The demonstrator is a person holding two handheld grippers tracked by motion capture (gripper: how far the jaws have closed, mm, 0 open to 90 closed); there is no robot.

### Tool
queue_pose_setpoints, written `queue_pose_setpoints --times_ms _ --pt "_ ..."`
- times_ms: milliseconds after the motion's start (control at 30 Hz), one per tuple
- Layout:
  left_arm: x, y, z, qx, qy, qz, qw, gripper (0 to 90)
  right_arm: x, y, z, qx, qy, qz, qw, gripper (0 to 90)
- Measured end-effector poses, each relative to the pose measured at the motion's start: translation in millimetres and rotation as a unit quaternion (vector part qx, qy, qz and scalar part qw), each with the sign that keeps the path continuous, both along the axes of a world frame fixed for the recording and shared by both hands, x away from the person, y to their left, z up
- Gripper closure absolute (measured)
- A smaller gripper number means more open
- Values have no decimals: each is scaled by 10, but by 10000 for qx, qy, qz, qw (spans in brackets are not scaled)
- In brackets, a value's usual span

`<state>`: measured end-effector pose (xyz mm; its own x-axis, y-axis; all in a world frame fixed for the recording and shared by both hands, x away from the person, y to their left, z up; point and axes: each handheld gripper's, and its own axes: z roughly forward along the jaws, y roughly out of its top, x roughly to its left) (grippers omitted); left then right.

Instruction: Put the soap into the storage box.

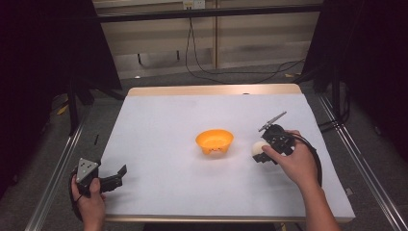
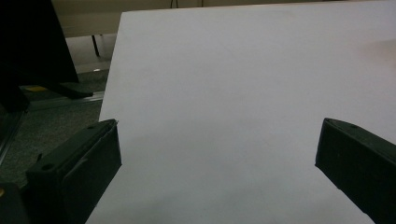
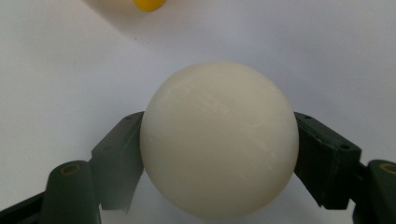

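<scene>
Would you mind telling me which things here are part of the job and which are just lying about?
In play:
- white ball, clamped in the right gripper
- orange bowl, apparently the likely target

Idle:
- left gripper, open at the table's near-left corner
- floor cables beyond

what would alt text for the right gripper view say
A white ball sits clamped between the right gripper's two black jaws, one pressing each side of it, seen close up over a white table cover. At the top edge, a sliver of an orange bowl shows farther off.
</scene>
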<state>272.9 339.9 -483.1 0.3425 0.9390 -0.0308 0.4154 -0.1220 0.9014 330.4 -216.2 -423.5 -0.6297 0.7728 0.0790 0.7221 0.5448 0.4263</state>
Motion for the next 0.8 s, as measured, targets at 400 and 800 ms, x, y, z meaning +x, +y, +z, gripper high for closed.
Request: queue_pose_setpoints --times_ms 400,800 --pt "-2 1 -1 -34 -5 20 10000 0 57 76 81 -33 -12 113 9999 242" --pt "1 -1 0 -6 3 -2 10000 0 165 166 199 -62 -26 216 9997 242"
